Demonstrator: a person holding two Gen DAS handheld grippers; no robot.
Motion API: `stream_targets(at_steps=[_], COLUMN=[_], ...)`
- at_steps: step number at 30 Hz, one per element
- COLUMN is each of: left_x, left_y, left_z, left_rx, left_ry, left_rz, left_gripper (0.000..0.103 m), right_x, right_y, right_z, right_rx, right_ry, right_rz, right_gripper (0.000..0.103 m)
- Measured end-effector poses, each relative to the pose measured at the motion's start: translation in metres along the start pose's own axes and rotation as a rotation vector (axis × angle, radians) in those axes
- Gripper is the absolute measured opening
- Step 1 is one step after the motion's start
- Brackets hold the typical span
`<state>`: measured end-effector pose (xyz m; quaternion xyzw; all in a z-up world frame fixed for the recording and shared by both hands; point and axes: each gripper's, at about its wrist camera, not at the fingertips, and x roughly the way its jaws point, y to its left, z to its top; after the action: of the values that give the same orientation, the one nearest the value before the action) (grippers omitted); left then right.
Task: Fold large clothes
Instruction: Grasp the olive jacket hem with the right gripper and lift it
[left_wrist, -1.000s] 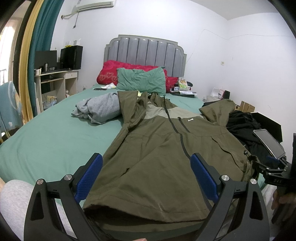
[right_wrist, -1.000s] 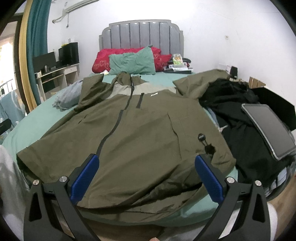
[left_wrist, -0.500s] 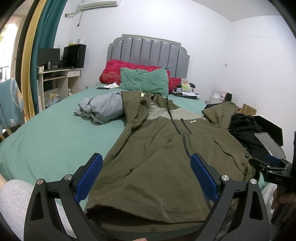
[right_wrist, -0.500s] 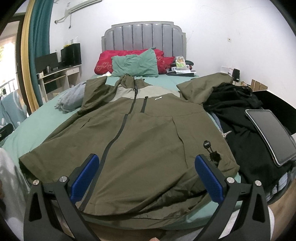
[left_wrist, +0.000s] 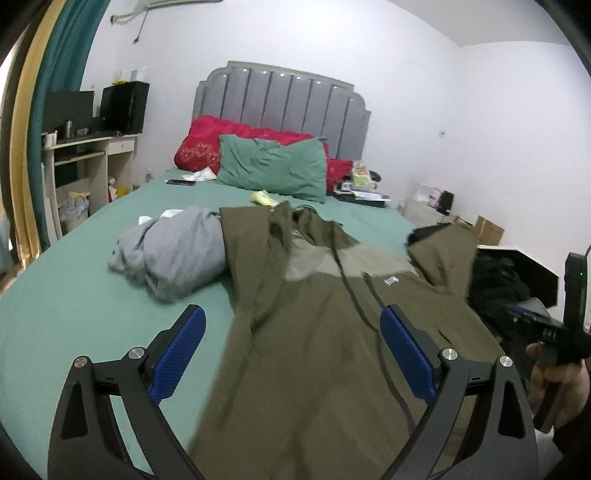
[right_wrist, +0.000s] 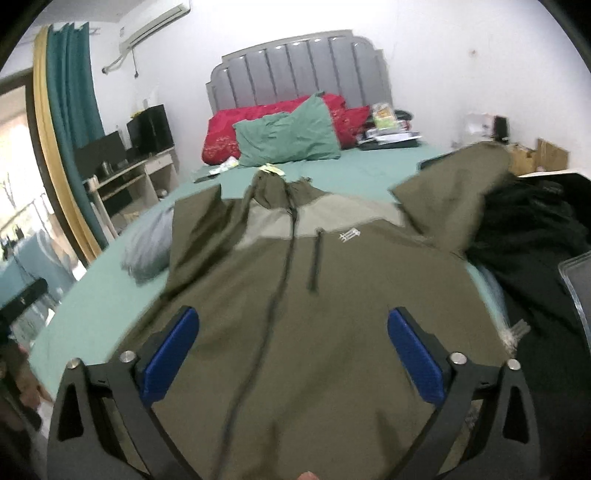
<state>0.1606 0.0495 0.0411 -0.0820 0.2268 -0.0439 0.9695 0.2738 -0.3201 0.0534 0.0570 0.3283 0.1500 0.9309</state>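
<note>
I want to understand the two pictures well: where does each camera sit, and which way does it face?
Left wrist: on the left tool, facing the headboard over the olive jacket; the right hand shows.
Right wrist: on the right tool, facing the same way over the jacket; only its blue pads show.
Shared: jacket, green pillow, grey garment.

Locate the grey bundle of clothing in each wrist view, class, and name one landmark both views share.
Left wrist view: grey bundle lies left of centre, against the olive jacket's left sleeve.
Right wrist view: grey bundle at the left, partly behind that sleeve.
Shared landmark: green pillow.
</note>
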Motion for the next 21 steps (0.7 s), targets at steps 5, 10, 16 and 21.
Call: stream_targets(at_steps=[5,10,16,21], left_x=[0.083,0.132,0.158,0.171], left_y=[0.052,0.101,0.165,0.196], left_z=[0.032,0.031,0.029,0.033], left_rx=[-0.039,-0.082,-0.214,-0.269], left_ry=[0.008,0.144,0.231,0.265], left_rz=[0.038,0.088,0.141,0.184], left_gripper=[0.097,0.092,0.091,0.091], right_x=[0.141,0.267,0.41,0.487], right_y=[0.005,0.039,0.082,0.095], right_z=[0.077,0.124,0.159,0.176], right_rx=[0.01,-0.069,-0.133,-0.159], right_ry=[0.091,0.166,0.232,0.248], right_rz=[0.104,0.103,0.028,-0.032], right_gripper=[0.067,0.06,0.05,0.03])
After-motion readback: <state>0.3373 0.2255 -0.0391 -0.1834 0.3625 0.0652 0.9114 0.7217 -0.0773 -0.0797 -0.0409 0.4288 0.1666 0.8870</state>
